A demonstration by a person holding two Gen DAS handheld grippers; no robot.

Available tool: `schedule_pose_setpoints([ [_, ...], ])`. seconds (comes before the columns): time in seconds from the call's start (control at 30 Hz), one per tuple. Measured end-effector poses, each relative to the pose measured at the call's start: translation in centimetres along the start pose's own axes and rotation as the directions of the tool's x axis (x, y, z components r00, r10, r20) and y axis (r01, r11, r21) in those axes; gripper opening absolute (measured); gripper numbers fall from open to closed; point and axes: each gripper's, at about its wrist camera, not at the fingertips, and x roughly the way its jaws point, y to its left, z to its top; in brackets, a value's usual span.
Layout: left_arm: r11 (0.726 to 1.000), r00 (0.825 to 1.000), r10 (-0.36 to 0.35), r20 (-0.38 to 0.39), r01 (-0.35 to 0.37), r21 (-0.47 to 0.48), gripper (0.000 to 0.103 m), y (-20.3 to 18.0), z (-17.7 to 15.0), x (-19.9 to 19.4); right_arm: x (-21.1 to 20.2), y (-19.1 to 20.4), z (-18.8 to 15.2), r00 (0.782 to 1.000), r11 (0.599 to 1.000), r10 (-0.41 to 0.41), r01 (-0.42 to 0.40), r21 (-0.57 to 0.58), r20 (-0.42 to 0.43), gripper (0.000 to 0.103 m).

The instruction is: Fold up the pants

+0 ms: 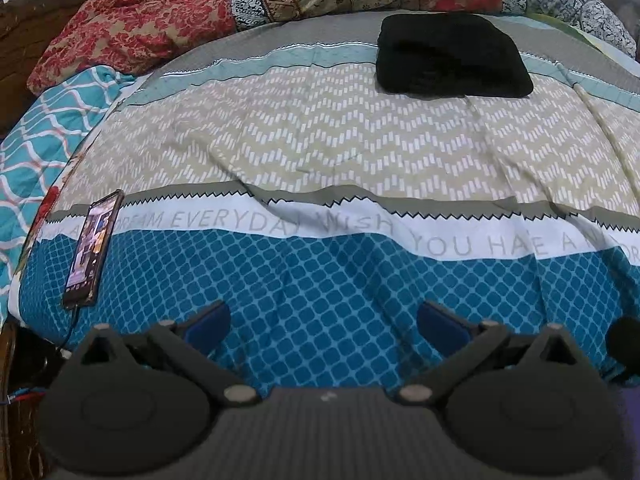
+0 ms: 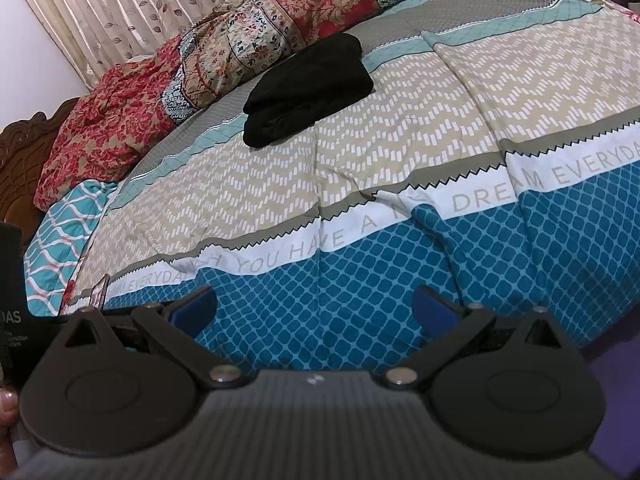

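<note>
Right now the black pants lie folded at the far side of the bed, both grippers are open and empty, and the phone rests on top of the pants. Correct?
Not quite. The phone is not on the folded black pants; the left wrist view shows it on the bedspread near the bed's near left edge, well apart from them. The rest stands: left gripper and right gripper are open and empty.

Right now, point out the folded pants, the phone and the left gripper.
folded black pants [image 1: 452, 56], left wrist view, middle of the top layer
phone [image 1: 91, 248], left wrist view, centre of the lit screen
left gripper [image 1: 323, 320], left wrist view, midway between its open blue fingers
</note>
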Motion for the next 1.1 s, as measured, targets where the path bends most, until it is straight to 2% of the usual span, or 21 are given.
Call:
schedule_pose_setpoints([
  [0.17,1.0,1.0,-0.015,-0.02,0.015,-0.005,0.103,0.0,-0.2,0.1,0.0,0.0,-0.1,1.0,1.0,0.0,0.0,0.007,-0.003,0.103],
  [0.67,0.998,1.0,-0.004,-0.021,0.005,0.068,0.103,-1.7,-0.8,-0.1,0.2,-0.8,-0.2,1.0,0.999,-0.004,0.005,0.036,-0.014,0.103],
  [1.1,0.995,0.996,-0.038,-0.076,0.045,0.085,0.103,-2.5,-1.3,0.5,0.3,-1.2,-0.3,1.0,0.999,-0.011,0.012,0.048,-0.022,0.103],
])
